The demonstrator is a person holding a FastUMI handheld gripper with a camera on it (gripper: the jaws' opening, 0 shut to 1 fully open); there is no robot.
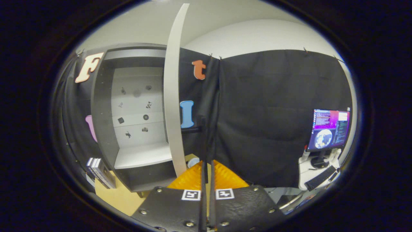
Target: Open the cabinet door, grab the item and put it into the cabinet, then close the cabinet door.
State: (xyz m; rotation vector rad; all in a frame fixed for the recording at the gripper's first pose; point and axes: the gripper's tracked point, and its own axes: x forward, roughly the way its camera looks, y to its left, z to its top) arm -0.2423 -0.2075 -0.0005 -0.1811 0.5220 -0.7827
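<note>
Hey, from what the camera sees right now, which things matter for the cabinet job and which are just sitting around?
For the job:
- cabinet, its inside visible
- cabinet door, swung open
- tongs, fingers close together, nothing visibly gripped

Just lying about:
- monitor
- keyboard below it
- stack of books beside the cabinet
- small stickers on the cabinet's back panel

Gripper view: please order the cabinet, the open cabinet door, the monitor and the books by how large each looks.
1. cabinet
2. cabinet door, seen edge-on, so it looks thin
3. monitor
4. books

The gripper is shut, holding nothing.
</note>
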